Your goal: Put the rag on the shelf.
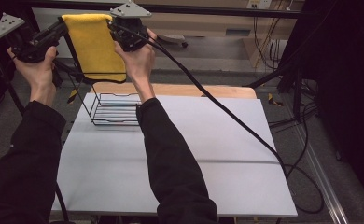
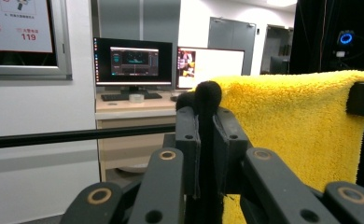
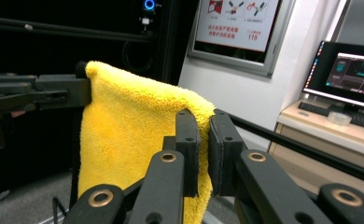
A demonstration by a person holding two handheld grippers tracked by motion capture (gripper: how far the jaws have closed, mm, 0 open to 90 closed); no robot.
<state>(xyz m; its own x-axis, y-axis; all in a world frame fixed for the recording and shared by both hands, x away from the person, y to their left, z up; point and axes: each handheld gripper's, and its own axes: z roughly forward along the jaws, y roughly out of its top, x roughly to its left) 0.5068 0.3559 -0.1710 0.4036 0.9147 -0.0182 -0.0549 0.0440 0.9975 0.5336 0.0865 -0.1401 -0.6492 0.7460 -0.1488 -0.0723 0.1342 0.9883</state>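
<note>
Yellow towel [image 1: 95, 45] hangs stretched between both grippers, left [image 1: 61, 29] and right [image 1: 113, 28], fingers pinching its top corners, above the wire rack [image 1: 115, 109] on the worktop [image 1: 180, 158], not yet draped.

Black wire rack [image 1: 115, 109] standing at far left of white table top [image 1: 180, 158], with a strip of bare wood [image 1: 171, 89] along the far edge. Loose black cables [image 1: 306, 140] trailing over grey floor to the right of the table. Dark frame posts [image 1: 292, 70] at far right. In the left gripper view: two lit monitors [image 2: 133, 60] on a pale desk [image 2: 133, 109], keyboard [image 2: 131, 96] and a roll of tape [image 2: 136, 97] before them, framed poster [image 2: 26, 37] on the wall at left, grey door [image 2: 229, 35] further back.
</note>
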